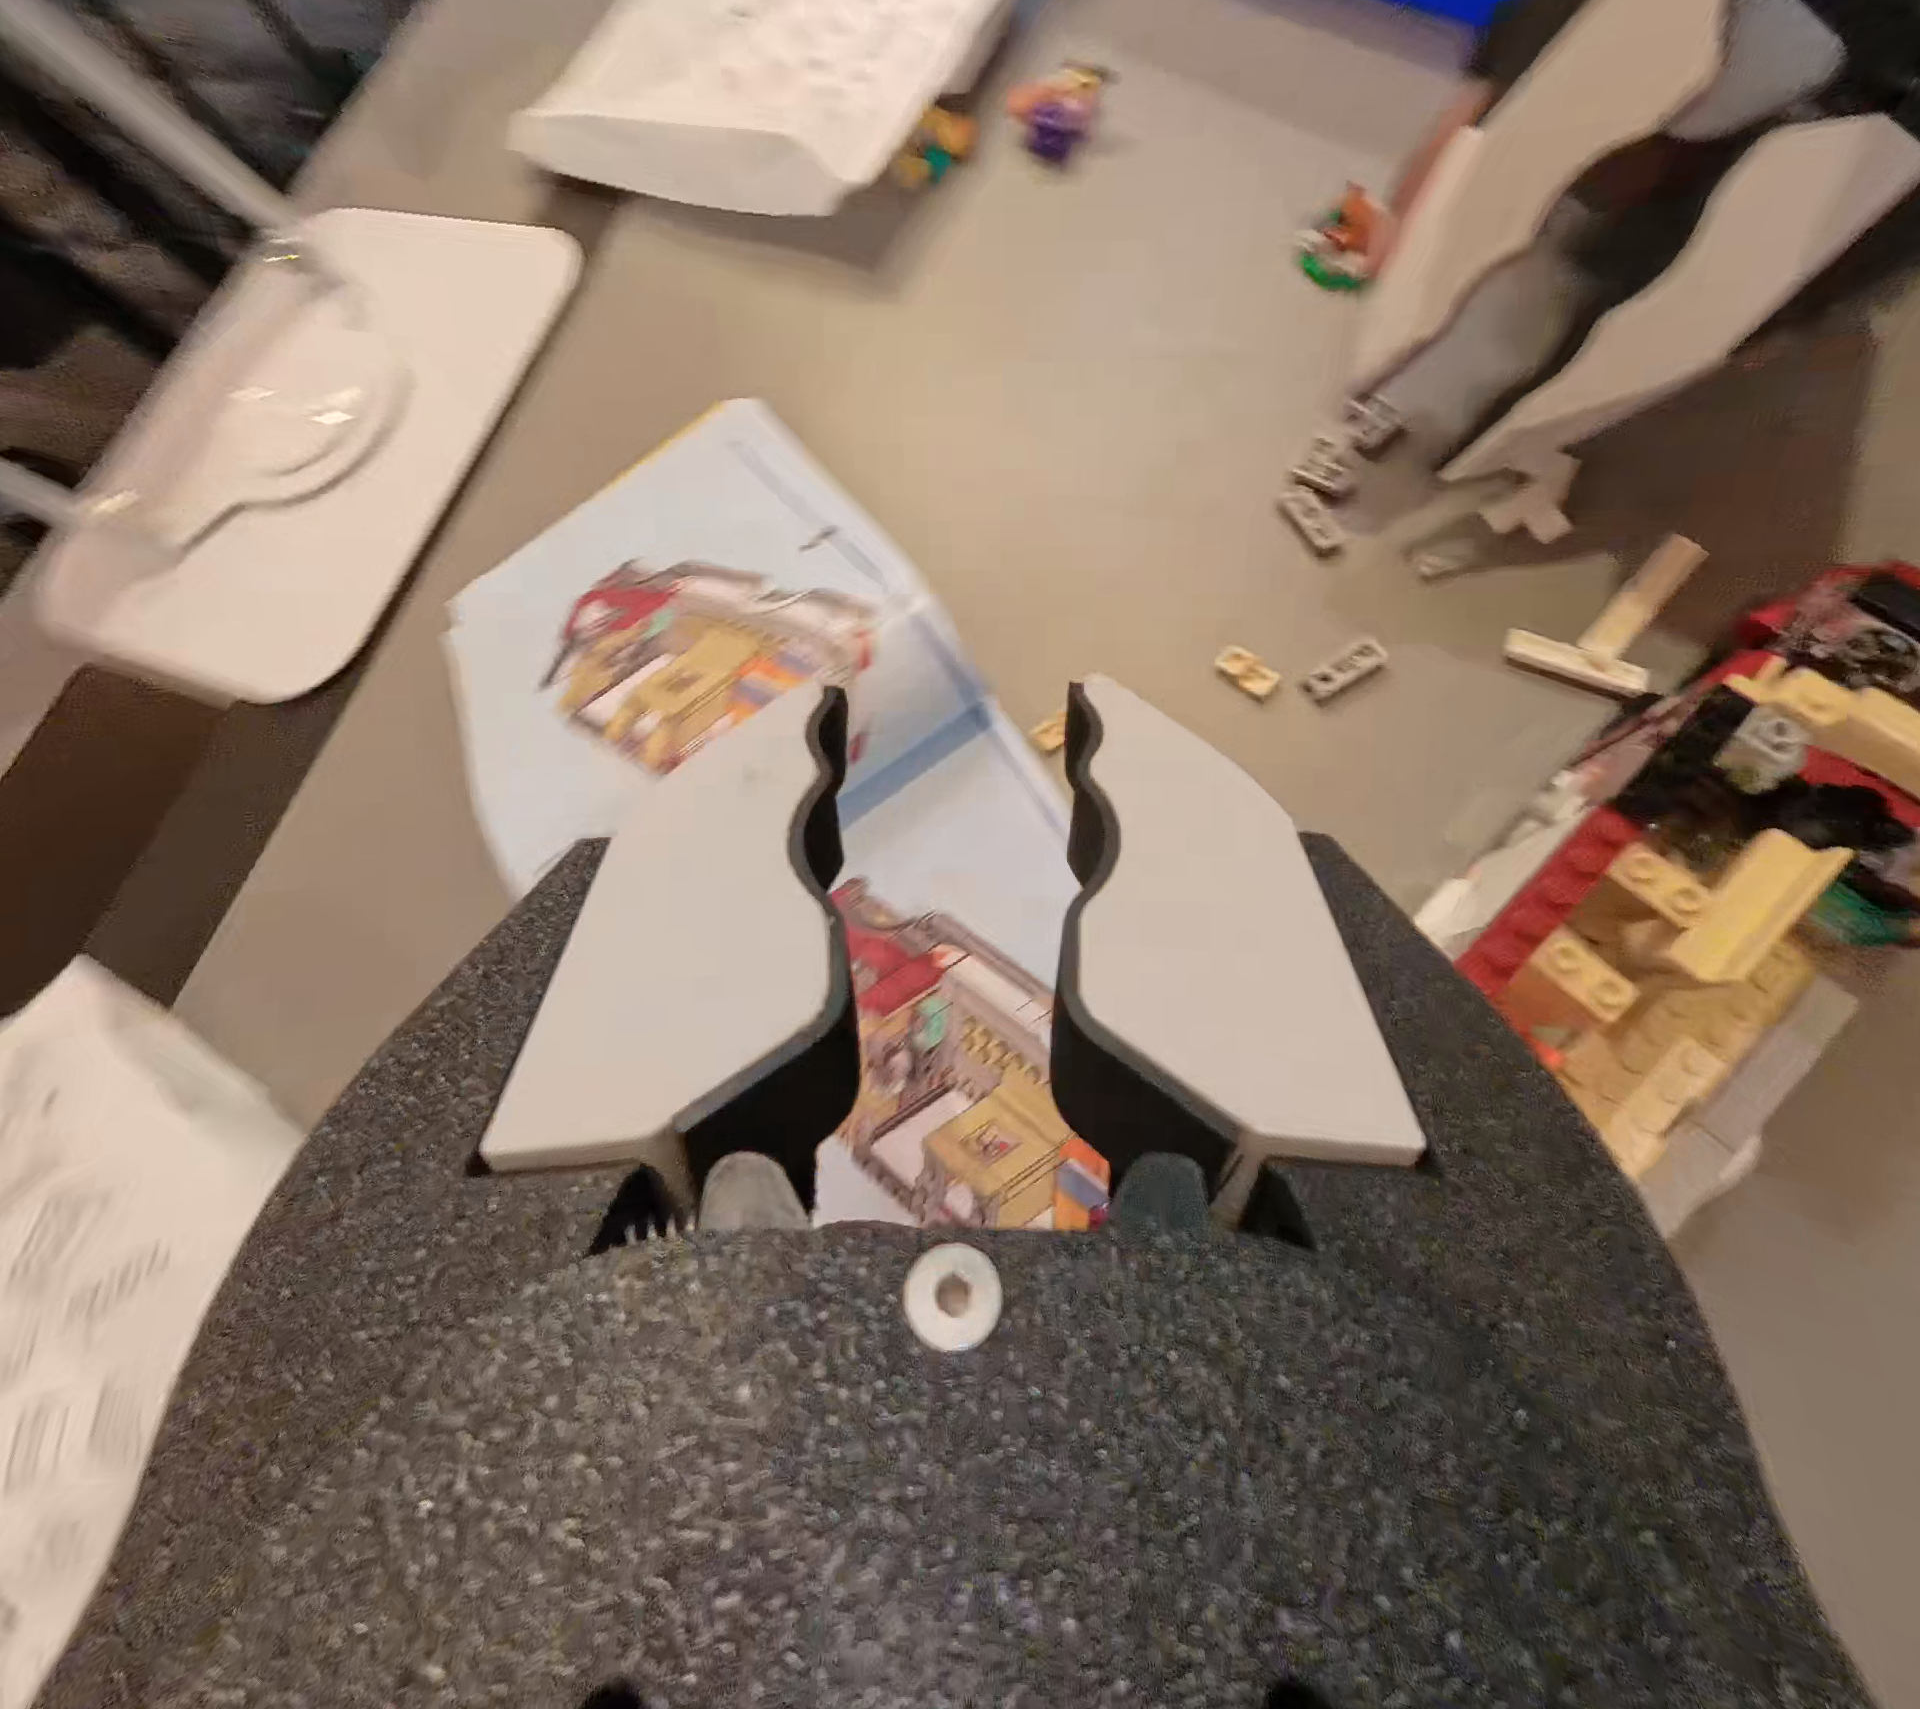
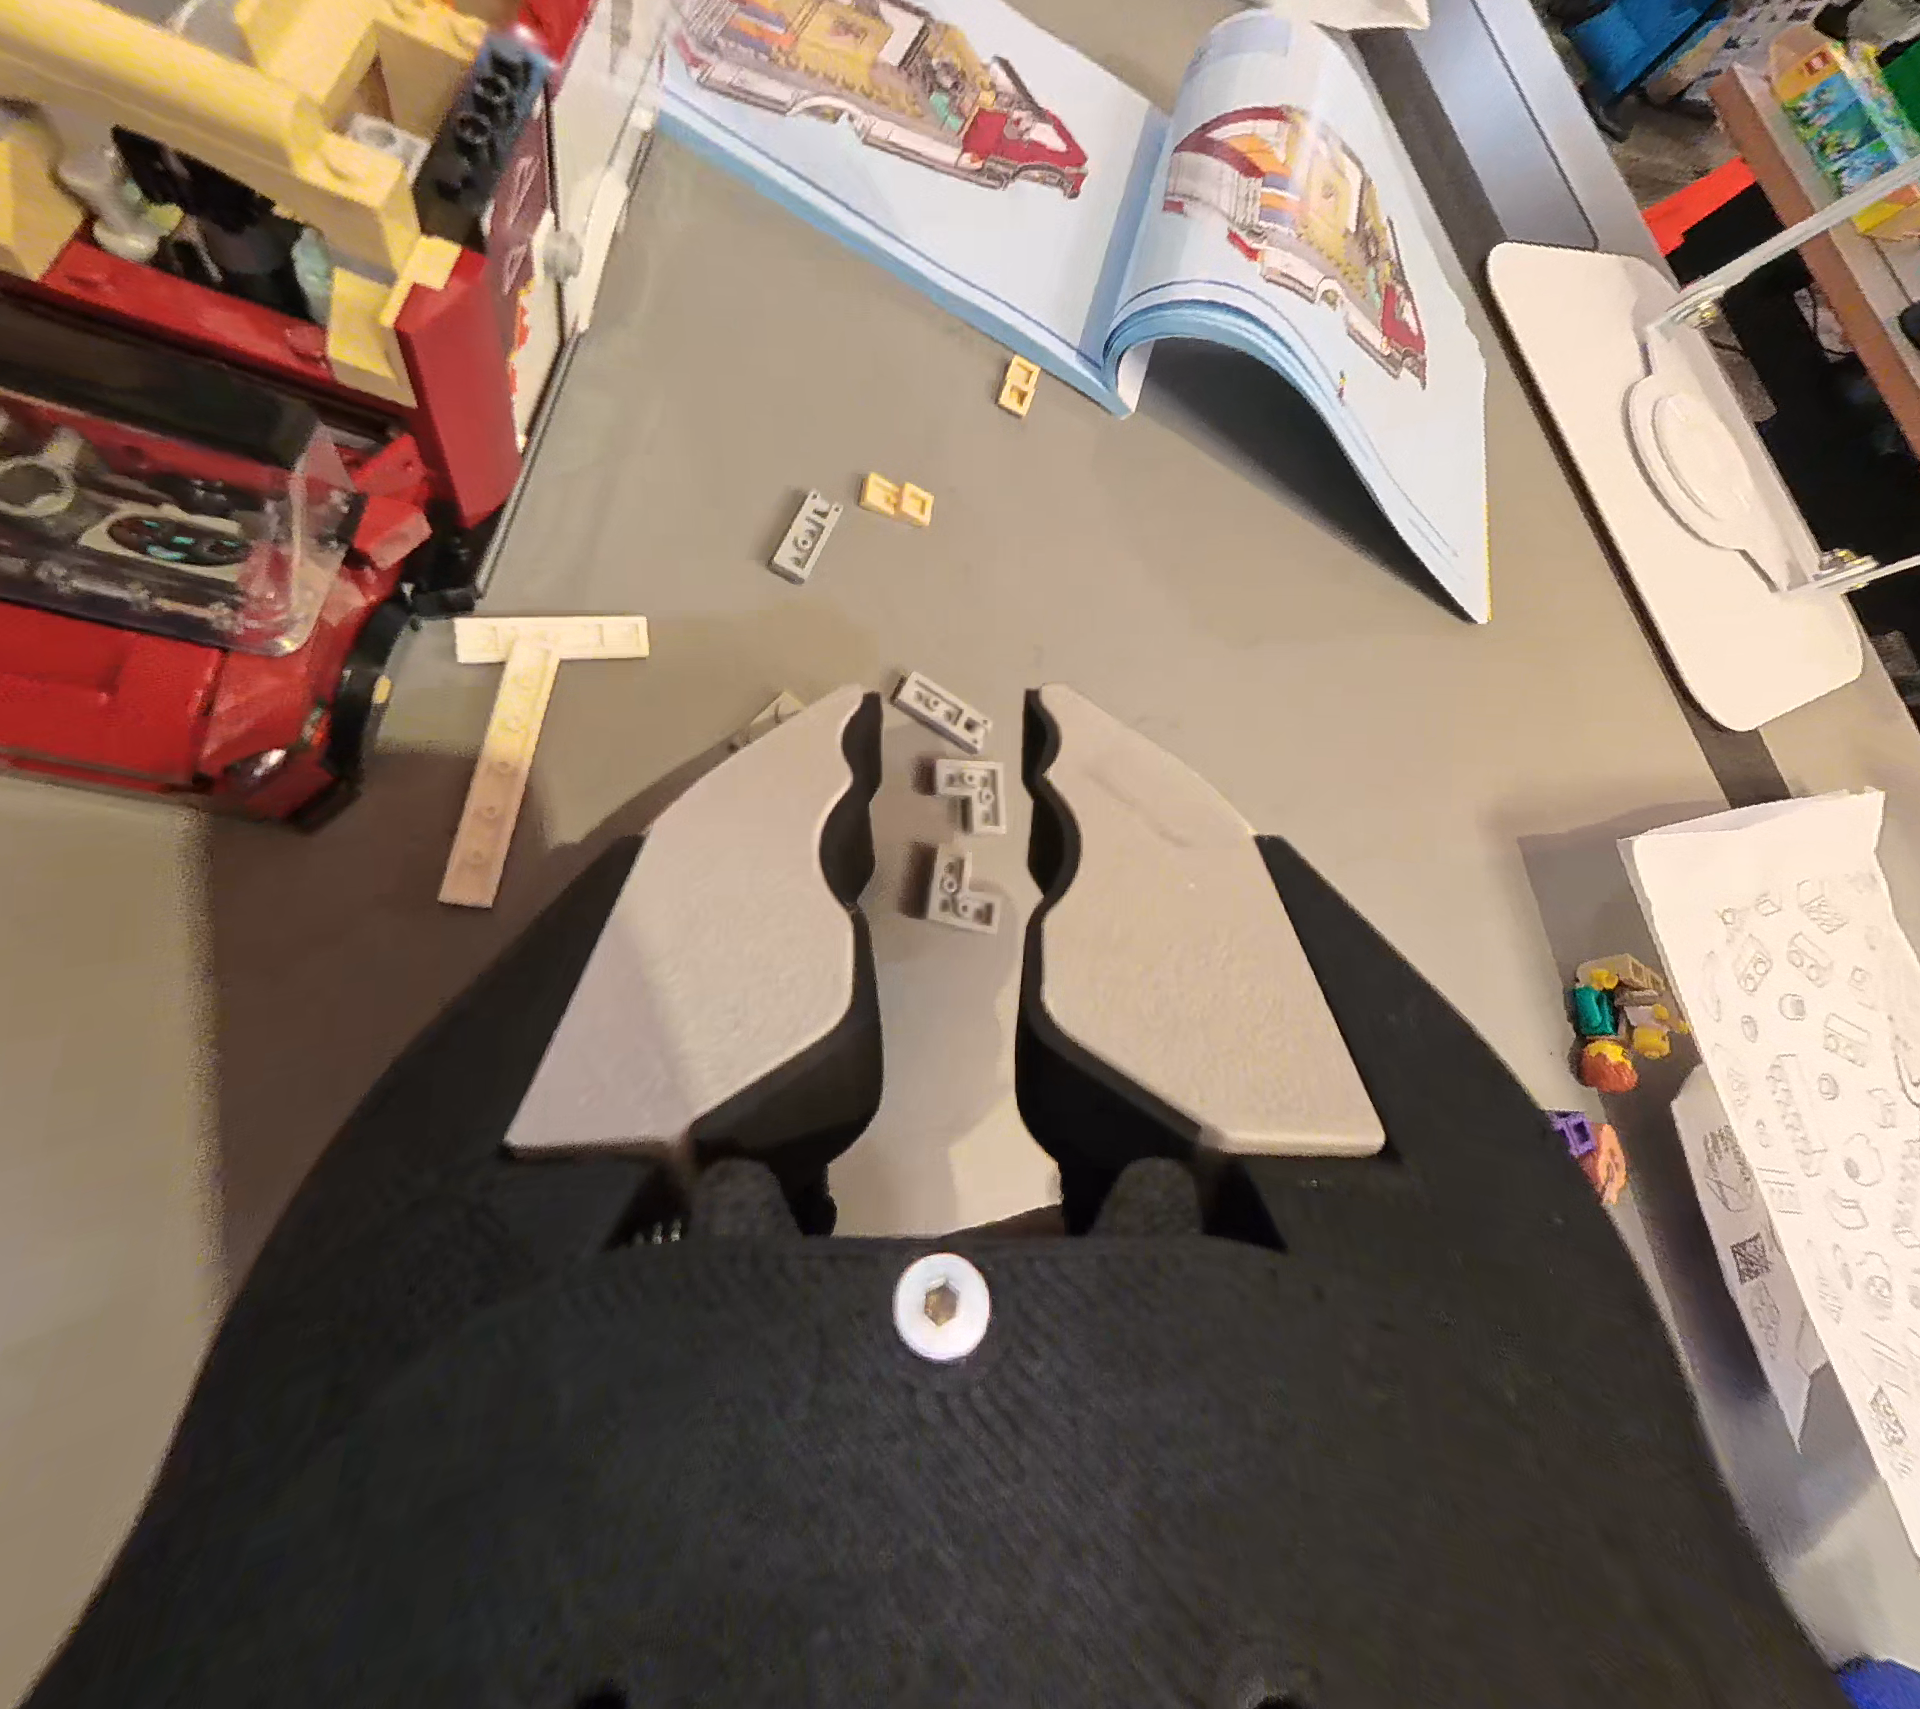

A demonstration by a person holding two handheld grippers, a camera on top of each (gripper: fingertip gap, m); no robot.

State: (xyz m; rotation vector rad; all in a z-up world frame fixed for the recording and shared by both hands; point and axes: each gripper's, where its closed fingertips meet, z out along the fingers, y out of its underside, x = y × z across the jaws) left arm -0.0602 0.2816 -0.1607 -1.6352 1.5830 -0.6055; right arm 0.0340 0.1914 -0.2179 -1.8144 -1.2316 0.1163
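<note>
Over the grey counter (image 2: 1195,672), both grippers hang with nothing in them. The left gripper (image 1: 956,724) has its jaws well apart, and all that shows through the gap is the open instruction booklet (image 1: 727,620) lying below; that view is blurry, so fine detail is lost. The right gripper (image 2: 951,714) also has its jaws apart, a bit narrower, and three small grey plates (image 2: 961,786) lie flat on the counter between the fingers, but the pads aren't pressing on any of them.

Around the right gripper: at 10 o'clock a cream T-shaped piece (image 2: 520,724), further up at 12 o'clock a lone grey plate (image 2: 805,532) and two small tan bits (image 2: 896,501), with one more tan bit (image 2: 1018,386) just beside the booklet's edge. The half-built red and tan brick truck (image 2: 260,309) fills the 9 to 11 o'clock side. At 3 o'clock sit a printed white bag (image 2: 1818,1088) and some tiny colourful figures (image 2: 1621,1025), and a white stand base (image 2: 1662,516) is at 2 o'clock.

So the truck looks partly built, with loose pieces scattered about, none picked up.
</note>
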